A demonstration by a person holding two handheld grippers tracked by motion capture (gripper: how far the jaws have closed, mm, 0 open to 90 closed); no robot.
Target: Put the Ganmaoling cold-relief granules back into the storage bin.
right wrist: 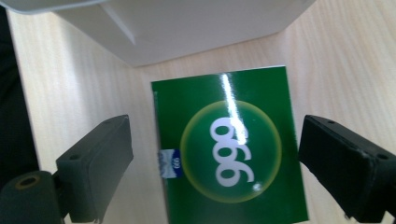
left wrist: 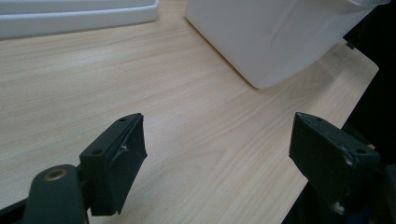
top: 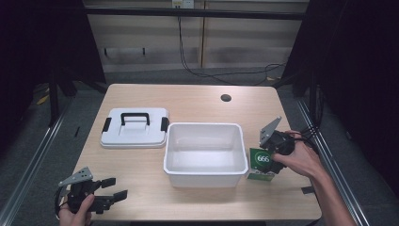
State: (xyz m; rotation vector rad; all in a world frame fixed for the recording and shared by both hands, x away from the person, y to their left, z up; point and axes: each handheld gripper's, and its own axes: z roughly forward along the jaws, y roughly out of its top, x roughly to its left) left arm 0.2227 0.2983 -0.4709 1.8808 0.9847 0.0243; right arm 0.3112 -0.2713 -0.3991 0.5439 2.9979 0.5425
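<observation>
Showing: a two-handed packing scene on a wooden counter, caught as the green box is approached for pickup.
Green box: lies flat on the counter, just beside the right wall of the white bin; its printed face is up, which leaves both long edges free for a side grasp.
Right gripper: poised over the box with its fingers spread wide, one on each side of the carton; they look clear of its edges, though the downward view makes contact hard to judge.
Left gripper: rests at the near left corner of the counter, fingers wide apart with nothing between them, well apart from the work and probably kept back to leave the bin free.
White bin: open and empty at the middle of the counter, likely the destination, given how close the box lies to it.
Lid: set flat to the left of the bin, handle up, out of the path between box and bin.
</observation>
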